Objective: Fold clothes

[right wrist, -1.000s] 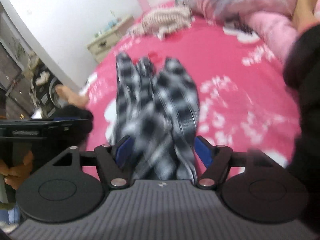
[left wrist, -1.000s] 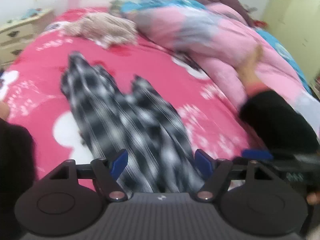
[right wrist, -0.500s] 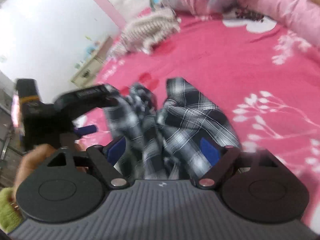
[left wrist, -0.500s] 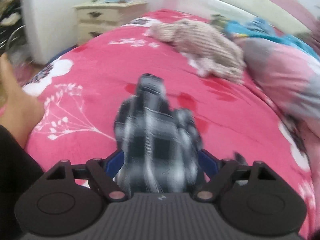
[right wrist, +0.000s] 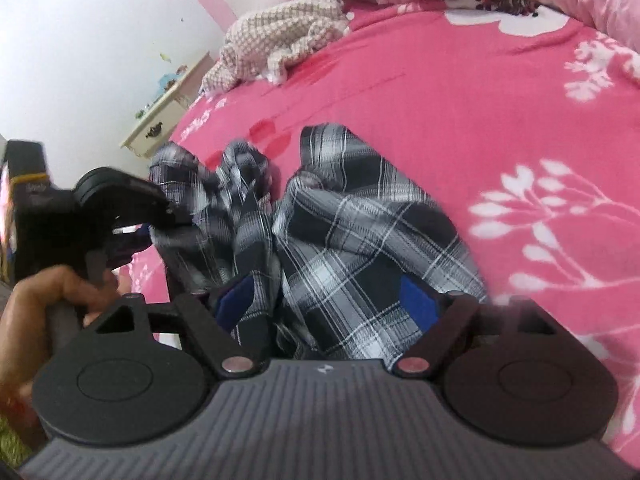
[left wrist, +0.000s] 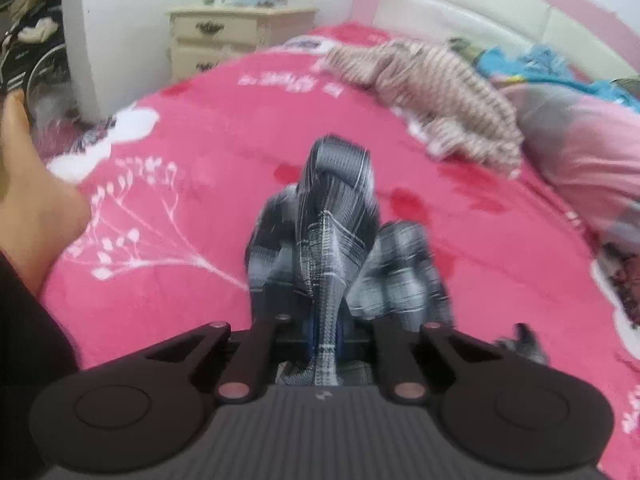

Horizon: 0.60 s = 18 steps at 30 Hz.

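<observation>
Half a second ago the left gripper (left wrist: 325, 330) stood with its fingers apart on either side of the black-and-white plaid garment (right wrist: 360, 240); now those fingers are pressed together on a narrow fold of the cloth, which rises from between them in a gathered ridge. The right gripper (right wrist: 326, 300) shows little change: its blue-padded fingers (right wrist: 416, 300) are spread wide with the plaid fabric lying loosely between them, not pinched. The garment has bunched further since the earlier frame (a second ago it lay longer and flatter) and sits crumpled on the pink floral bedspread (right wrist: 460, 100), toward the near edge of the bed, with both grippers at its near end. From the right wrist view the left gripper (right wrist: 132, 216) appears at the garment's left side, gripped by the person's hand (right wrist: 44, 304), its body hiding part of the cloth there. Farther up the bed, toward the headboard (left wrist: 472, 4), lies a beige checked knit garment (left wrist: 432, 92), well apart from the plaid one. A heap of pink bedding (left wrist: 580, 160) runs along the bed's right side. A cream nightstand (left wrist: 224, 40) stands beyond the bed's far left corner, against the white wall.
</observation>
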Each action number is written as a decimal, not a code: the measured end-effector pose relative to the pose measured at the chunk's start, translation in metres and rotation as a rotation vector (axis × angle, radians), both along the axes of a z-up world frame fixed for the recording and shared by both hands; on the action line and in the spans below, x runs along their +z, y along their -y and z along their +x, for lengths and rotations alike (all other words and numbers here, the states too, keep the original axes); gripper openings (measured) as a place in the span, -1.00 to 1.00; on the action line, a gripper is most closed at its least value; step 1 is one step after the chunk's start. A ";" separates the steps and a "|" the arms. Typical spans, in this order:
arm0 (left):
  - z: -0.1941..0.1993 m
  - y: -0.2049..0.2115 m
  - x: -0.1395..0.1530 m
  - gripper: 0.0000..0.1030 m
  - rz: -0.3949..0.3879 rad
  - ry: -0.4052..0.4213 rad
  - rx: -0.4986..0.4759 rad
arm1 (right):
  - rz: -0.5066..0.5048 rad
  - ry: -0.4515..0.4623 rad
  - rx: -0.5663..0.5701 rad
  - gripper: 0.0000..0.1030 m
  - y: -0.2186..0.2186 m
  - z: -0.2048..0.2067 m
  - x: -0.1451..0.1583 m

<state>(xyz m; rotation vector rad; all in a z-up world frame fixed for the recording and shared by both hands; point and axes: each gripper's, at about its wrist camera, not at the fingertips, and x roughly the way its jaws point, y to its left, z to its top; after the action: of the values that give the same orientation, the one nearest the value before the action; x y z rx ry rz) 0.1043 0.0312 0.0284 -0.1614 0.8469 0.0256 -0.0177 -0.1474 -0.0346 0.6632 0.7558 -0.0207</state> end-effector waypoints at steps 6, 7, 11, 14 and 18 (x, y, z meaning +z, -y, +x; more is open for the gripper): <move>-0.040 0.002 0.047 -0.84 -0.079 0.067 -0.086 | -0.004 0.071 -0.043 0.49 0.014 -0.023 0.021; -0.050 0.005 0.054 -0.85 -0.081 0.077 -0.124 | -0.013 0.088 -0.054 0.49 0.017 -0.028 0.026; -0.098 0.014 0.081 -0.92 -0.103 0.125 -0.262 | -0.092 0.175 -0.094 0.48 0.024 -0.048 0.051; -0.137 0.015 0.101 -0.92 -0.121 0.168 -0.345 | -0.132 0.246 -0.112 0.48 0.029 -0.065 0.070; -0.184 0.012 0.121 -0.99 -0.171 0.205 -0.441 | -0.166 0.311 -0.126 0.48 0.039 -0.083 0.089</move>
<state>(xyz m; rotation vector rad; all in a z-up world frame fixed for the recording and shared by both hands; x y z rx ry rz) -0.0801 0.0188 0.1489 -0.1323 0.6645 -0.4713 -0.1012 -0.1861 0.0540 0.5388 0.4070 -0.0922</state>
